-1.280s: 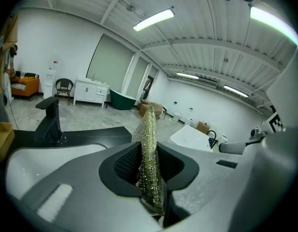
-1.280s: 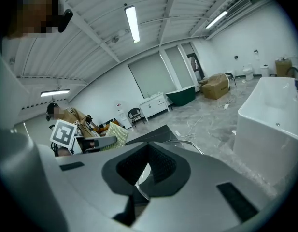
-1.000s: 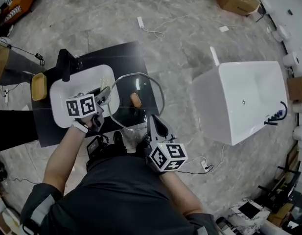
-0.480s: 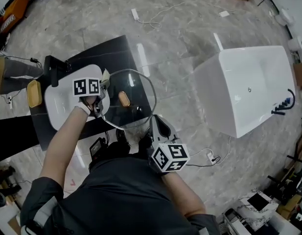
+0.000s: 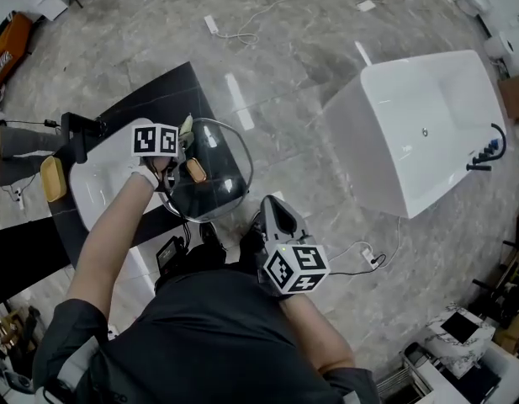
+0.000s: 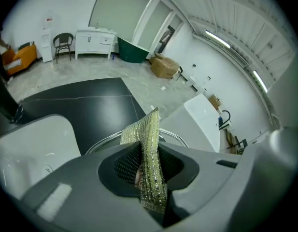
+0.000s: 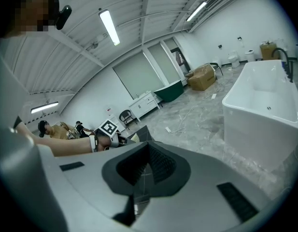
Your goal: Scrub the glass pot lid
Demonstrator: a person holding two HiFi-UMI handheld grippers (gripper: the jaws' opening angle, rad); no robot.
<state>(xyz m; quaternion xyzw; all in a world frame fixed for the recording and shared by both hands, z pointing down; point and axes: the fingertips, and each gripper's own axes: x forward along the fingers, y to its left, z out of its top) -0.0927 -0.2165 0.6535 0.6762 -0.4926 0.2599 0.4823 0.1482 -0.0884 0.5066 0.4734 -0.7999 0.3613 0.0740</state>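
The glass pot lid (image 5: pixel 217 188), with a steel rim and a wooden knob (image 5: pixel 195 170), is held tilted above the black counter. My right gripper (image 5: pixel 264 204) is shut on its near rim; in the right gripper view (image 7: pixel 144 178) the thin rim (image 7: pixel 134 208) shows between the closed jaws. My left gripper (image 5: pixel 180 145) is shut on a yellow-green scrubbing cloth (image 5: pixel 186 127) at the lid's far-left part, beside the knob. In the left gripper view (image 6: pixel 149 180) the cloth (image 6: pixel 148 144) sticks up from the jaws, with the lid's rim (image 6: pixel 101 144) just beyond.
A white basin (image 5: pixel 95 194) is set in the black counter (image 5: pixel 171 91), with a black faucet (image 5: pixel 78 131) and a wooden dish (image 5: pixel 51 178) on its left. A white bathtub (image 5: pixel 419 116) stands to the right. Cables lie on the marble floor.
My left gripper has carried the cloth from the lid's left edge inward to the knob. The right gripper has kept its hold on the rim.
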